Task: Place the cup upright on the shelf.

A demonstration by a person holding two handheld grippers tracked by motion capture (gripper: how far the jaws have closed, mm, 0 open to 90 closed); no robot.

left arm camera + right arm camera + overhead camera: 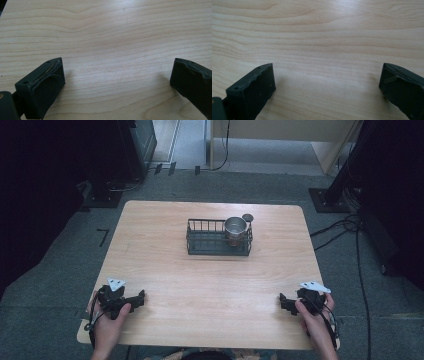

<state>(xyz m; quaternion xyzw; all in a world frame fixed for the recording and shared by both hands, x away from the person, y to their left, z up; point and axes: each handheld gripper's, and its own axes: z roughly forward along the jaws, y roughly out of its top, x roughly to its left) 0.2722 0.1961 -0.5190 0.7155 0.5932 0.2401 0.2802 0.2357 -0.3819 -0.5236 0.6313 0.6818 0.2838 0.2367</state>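
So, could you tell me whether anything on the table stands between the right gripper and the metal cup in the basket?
Only the basket's own wire wall; the table between right gripper and metal cup lies bare.

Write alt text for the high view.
A wooden table holds a dark wire basket near its far middle, with a metal cup in the basket's right end. At the near edge, a person's hands rest the left gripper and right gripper on the table.

The left claw (pixel 116 75) sits with its jaws spread wide (nothing between them) over the pale wooden table (pixel 112 32).
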